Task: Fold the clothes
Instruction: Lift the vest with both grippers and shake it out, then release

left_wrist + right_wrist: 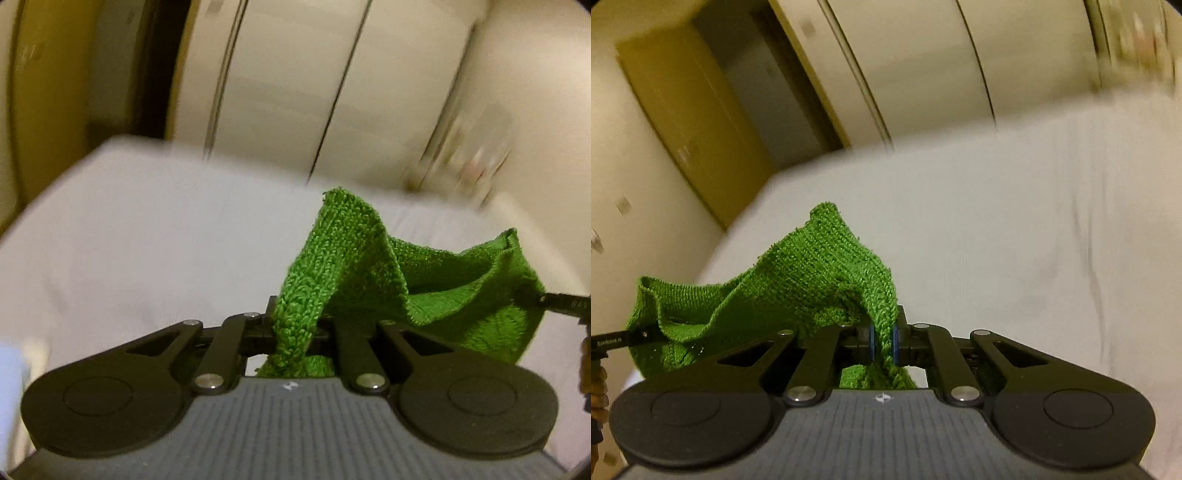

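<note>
A green knitted garment (343, 258) hangs in the air between my two grippers, above a white bed. My left gripper (293, 332) is shut on one edge of it, and knit bunches up over the jaws. In the left wrist view the right gripper (532, 297) pinches the garment's far edge. In the right wrist view the same green garment (798, 273) rises in a fold, and my right gripper (882, 341) is shut on a rolled edge between its blue pads (896, 341). The left gripper (646, 335) shows at the left, clamped on the cloth.
The white bed sheet (147, 240) spreads below and ahead, also wide in the right wrist view as the white sheet (997, 240). Cream wardrobe doors (295, 92) stand behind the bed. A yellow-brown door (694, 122) is at the left. Both views are motion-blurred.
</note>
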A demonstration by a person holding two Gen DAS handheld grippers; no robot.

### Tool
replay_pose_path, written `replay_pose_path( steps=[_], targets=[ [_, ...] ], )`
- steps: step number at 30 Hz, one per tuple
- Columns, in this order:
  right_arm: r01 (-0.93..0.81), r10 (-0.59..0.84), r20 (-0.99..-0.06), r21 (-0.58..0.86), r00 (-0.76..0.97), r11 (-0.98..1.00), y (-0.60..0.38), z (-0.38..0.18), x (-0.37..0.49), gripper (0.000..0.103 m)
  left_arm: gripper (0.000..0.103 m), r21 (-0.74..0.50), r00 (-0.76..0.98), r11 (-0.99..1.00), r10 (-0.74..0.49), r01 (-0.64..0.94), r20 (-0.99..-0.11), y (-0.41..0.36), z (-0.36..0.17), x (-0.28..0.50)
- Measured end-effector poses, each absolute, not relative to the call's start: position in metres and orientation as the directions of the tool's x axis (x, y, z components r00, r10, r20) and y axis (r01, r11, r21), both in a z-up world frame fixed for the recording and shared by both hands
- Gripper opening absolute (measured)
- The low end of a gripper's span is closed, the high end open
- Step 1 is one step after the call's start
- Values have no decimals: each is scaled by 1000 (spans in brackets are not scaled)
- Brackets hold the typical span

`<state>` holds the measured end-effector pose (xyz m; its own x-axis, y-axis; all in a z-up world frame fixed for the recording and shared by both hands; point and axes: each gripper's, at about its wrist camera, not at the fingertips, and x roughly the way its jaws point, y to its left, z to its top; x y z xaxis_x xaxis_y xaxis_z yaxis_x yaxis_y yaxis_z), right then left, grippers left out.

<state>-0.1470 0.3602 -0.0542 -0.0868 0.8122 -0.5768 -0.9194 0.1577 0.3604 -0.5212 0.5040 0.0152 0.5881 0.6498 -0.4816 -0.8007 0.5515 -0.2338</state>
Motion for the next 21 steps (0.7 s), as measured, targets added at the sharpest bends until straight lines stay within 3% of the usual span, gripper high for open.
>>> replay_pose_path(
  steps=[3, 6, 8, 11, 14, 16, 19, 21],
  targets=[
    [-948, 905, -424, 300, -35, 104, 350, 28, -145, 8, 7, -214, 650, 616, 687, -758, -324, 498, 84, -521],
    [-969, 959, -282, 236, 1, 71, 319, 92, -149, 8, 8, -196, 682, 653, 693, -732, -234, 458, 118, -534],
    [-974, 976, -217, 220, 5, 54, 292, 113, -150, 8, 9, -193, 691, 664, 685, -722, -230, 427, 119, -545],
    [-969, 980, -198, 245, -6, 43, 246, 113, -148, 9, 15, -174, 669, 651, 677, -739, -306, 381, 91, -557],
    [-969, 954, -300, 240, -24, 51, 193, 74, -154, 10, 21, -176, 612, 615, 627, -769, -482, 332, 33, -571],
    [-968, 875, -482, 235, -36, 90, 160, 25, -161, 13, 22, -182, 539, 566, 562, -804, -628, 302, -14, -585],
    [-964, 649, -761, 181, -11, 195, 108, -64, -170, 17, 22, -165, 373, 435, 451, -885, -811, 252, -81, -607],
    [-936, 512, -858, 214, -44, 279, 68, -113, -169, 19, 22, -167, 310, 357, 393, -919, -866, 225, -108, -615]
  ],
)
